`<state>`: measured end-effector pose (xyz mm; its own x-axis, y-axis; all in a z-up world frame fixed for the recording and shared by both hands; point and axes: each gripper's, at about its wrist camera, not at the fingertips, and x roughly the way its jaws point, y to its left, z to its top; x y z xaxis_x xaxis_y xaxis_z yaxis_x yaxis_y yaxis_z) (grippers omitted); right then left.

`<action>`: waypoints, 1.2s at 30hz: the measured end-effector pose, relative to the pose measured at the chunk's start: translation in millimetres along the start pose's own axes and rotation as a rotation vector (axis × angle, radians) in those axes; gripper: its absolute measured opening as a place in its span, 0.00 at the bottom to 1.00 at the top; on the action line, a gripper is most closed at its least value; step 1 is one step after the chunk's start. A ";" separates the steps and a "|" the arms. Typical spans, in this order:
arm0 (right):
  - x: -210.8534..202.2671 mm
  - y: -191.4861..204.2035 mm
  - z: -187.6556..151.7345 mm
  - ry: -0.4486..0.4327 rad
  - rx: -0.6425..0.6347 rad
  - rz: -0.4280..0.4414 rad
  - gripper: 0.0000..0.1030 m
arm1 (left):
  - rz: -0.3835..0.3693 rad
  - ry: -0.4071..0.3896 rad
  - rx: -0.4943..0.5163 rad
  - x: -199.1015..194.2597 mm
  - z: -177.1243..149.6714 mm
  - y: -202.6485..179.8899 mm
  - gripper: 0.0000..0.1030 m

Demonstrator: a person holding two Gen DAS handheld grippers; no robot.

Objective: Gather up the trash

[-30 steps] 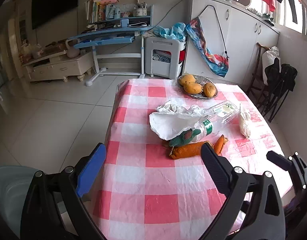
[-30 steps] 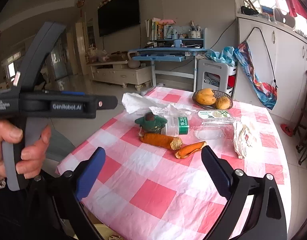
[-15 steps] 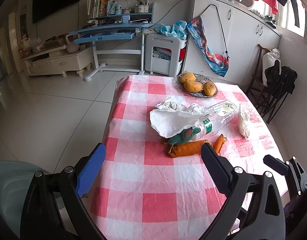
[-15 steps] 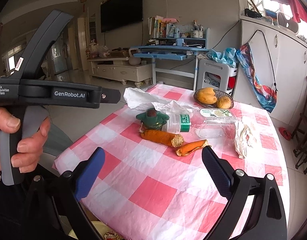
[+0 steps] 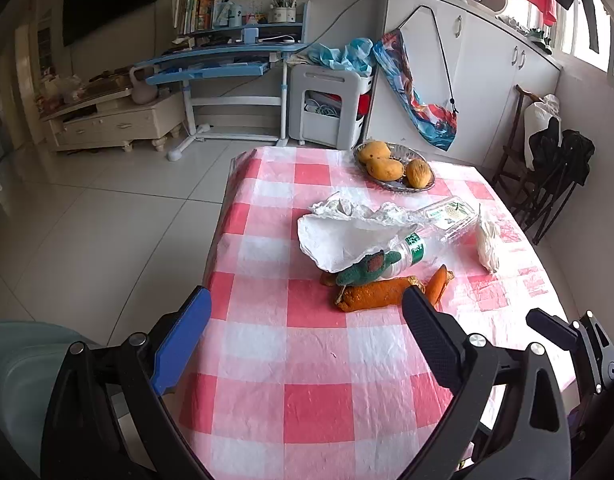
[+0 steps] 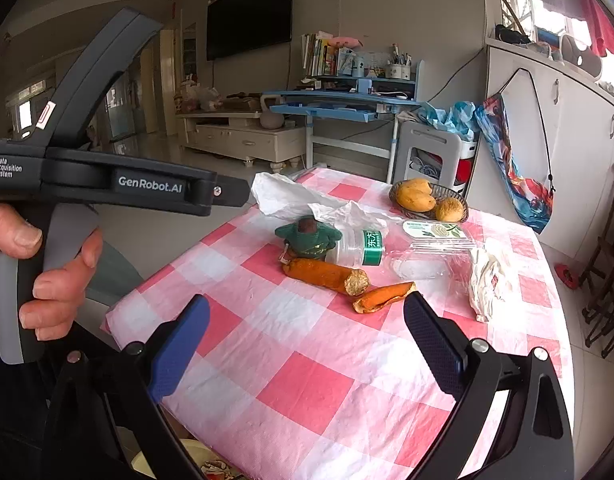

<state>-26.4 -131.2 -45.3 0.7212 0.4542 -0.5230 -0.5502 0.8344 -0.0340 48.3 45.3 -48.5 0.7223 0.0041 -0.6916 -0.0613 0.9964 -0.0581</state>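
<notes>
My left gripper point(image 5: 303, 332) and my right gripper point(image 6: 307, 336) both hang over the near end of the checked table point(image 5: 291, 404) with jaws spread wide and nothing between them; no trash is collected yet.

The trash sits in a cluster mid-table, well ahead of both. Biggest is the white paper bag point(image 5: 339, 236), sprawled flat at the far left of the pile with its open mouth toward me. Under its right edge lies the clear plastic bottle point(image 6: 359, 246), on its side, long axis running left to right in the right view, its neck end hidden by a green knitted toy point(image 6: 309, 238). A clear lidded box point(image 6: 435, 232) lies beyond it, and a crumpled white wrapper point(image 6: 487, 280) lies right. Nearest me are the long orange peel point(image 6: 327, 274), lying slantwise with its torn end to the right, and a small curled peel point(image 6: 383, 298) just right of it.

I judge the long peel the best first pick: I should close across its width, not along it.
</notes>
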 end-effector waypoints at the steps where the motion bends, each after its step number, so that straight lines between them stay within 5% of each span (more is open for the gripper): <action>1: 0.1 0.0 0.0 0.000 -0.002 0.000 0.90 | 0.000 0.001 0.001 0.3 -0.5 -0.3 0.90; 27: 4.1 6.2 0.8 0.003 -0.036 0.000 0.90 | -0.039 0.012 0.011 10.0 -2.7 -6.8 0.91; 36: 4.1 1.5 0.5 0.007 -0.010 0.003 0.90 | -0.057 0.046 0.089 35.6 14.9 -36.1 0.91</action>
<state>-24.0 -128.0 -47.1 0.7163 0.4545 -0.5294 -0.5567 0.8297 -0.0410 86.5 10.7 -60.3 0.6906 -0.0549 -0.7211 0.0424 0.9985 -0.0355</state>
